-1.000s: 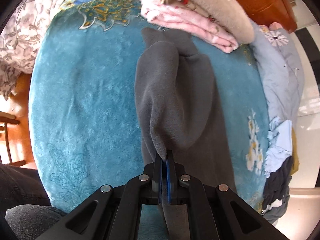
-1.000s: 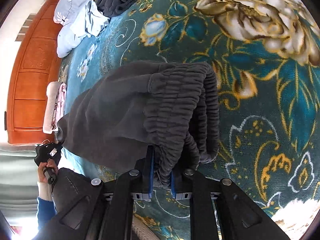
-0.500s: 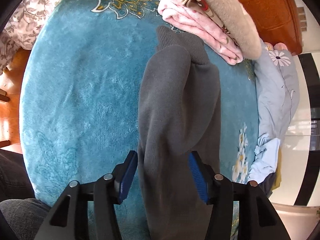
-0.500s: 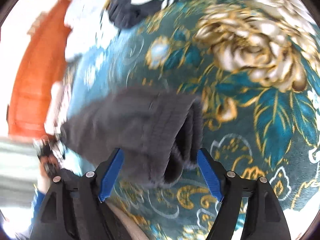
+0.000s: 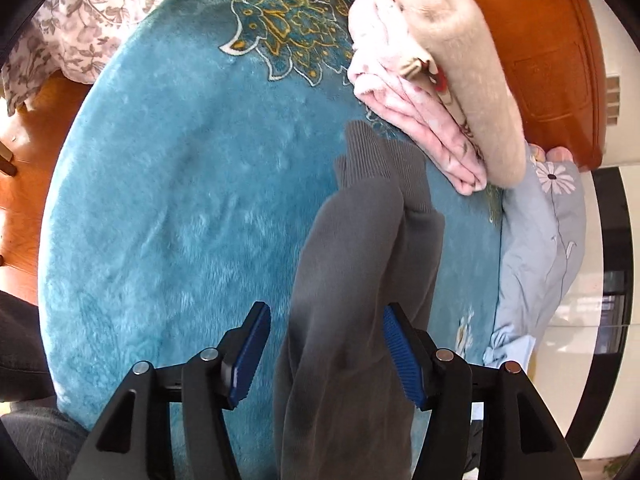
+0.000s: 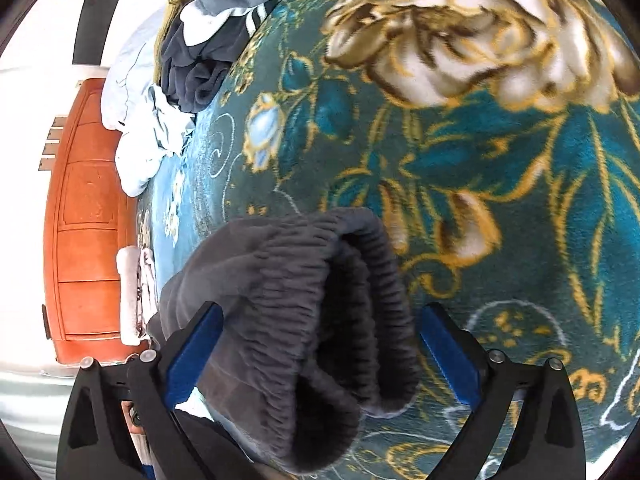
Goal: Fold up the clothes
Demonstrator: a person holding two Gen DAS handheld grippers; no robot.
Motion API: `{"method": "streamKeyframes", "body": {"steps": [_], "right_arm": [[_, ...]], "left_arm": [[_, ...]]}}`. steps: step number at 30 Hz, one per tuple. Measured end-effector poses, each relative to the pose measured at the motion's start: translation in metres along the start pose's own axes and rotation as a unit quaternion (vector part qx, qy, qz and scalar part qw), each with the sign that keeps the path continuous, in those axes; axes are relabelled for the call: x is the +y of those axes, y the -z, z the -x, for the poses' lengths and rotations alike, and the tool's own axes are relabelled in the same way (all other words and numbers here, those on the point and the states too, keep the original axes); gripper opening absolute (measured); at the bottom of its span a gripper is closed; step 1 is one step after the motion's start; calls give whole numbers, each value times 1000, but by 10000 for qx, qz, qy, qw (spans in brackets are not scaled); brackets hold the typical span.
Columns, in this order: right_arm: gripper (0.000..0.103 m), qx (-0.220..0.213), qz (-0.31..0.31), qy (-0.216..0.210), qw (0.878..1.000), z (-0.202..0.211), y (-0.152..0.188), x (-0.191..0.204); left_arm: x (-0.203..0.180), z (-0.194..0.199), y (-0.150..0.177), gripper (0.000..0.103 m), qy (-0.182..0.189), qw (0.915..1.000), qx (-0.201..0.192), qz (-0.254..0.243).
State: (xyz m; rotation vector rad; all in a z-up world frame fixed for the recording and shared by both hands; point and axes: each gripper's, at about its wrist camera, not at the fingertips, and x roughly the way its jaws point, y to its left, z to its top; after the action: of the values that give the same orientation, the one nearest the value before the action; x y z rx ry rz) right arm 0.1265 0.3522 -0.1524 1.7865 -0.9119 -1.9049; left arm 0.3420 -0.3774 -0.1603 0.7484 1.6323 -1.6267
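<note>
The left hand-held gripper (image 5: pixel 326 354) is spread wide, its blue pads either side of the grey trousers' (image 5: pixel 360 280) legs without gripping them. The right hand-held gripper (image 6: pixel 316 354) is likewise open astride the gathered waistband (image 6: pixel 320 300). The trousers lie flat on the teal blanket (image 5: pixel 180 200) covering the bed, cuffs (image 5: pixel 376 160) near folded pink and beige clothes (image 5: pixel 432 92) by the wooden headboard (image 5: pixel 552 60). Unfolded clothes (image 6: pixel 192 60) are heaped along the far edge.
</note>
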Motion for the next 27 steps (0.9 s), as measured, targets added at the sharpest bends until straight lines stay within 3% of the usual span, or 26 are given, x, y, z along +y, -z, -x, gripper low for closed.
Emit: {"method": "streamKeyframes", "body": {"steps": [1,3,5,7,10,12,15,19,24,27], "right_arm": [[97,10,-54,42,10000,-3,0,6],[85,-17,-225,205,9995,0,-5,7],[60,-89,-358,197,9991,7,-8,6],[43,-144,-407,120,9990,14,-9,7],[33,-276,-292,9,9992,23,-13,19],[31,-464,-298,-287,9981,29,-26,27],[30,-694,134,-161,9974,44,-55,46],[30,-927,35,339,9951,53,-89,38],[33,-643,-57,896,9939,30,-91,32],[37,-677,-303,698,9948,38,-88,18]], "left_arm": [[0,-3,-3,62,4,10000,16,6],[-1,-9,-7,62,19,10000,44,13],[-1,-13,-11,62,138,9999,87,57],[0,-14,-13,62,281,9995,134,96],[-2,-17,-13,62,427,9988,220,87],[-4,-20,-12,62,366,9990,265,36],[-6,-25,-10,63,229,9992,327,-56],[-9,-31,-8,63,110,9990,409,-162],[-11,-38,-9,63,107,9988,430,-204],[-15,-45,-11,62,65,9985,438,-325]]}}
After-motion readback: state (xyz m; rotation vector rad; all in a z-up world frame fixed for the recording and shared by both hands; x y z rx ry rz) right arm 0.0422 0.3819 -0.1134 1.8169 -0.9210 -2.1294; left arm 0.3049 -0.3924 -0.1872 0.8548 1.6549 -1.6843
